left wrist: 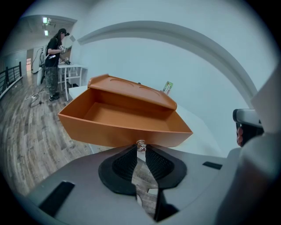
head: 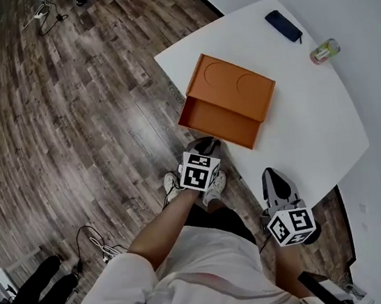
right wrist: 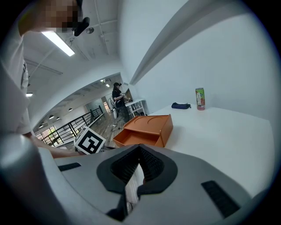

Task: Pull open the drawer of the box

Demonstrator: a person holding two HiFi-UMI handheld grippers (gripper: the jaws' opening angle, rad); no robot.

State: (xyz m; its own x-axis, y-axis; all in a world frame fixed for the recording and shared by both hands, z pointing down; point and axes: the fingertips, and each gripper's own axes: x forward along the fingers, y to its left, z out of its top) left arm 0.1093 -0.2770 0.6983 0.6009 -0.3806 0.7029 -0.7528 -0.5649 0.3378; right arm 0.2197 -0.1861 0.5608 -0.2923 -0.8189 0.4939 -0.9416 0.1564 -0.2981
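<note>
Clearly the orange box [head: 237,85] lies on the white desk [head: 314,130], its long axis running 10 to 4 o'clock. Its drawer [head: 218,121] is pulled out toward 7 o'clock, bare orange floor showing. The left gripper [left wrist: 141,148] pinches the small metal knob [left wrist: 141,144] on the drawer front between its fingers. The right gripper [right wrist: 139,148], at 5 o'clock, has fingers closed on nothing.

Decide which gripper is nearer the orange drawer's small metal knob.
Left. The left gripper is clamped on the knob at the front of the drawer; the right gripper sits apart, by the edge of the table.
</note>
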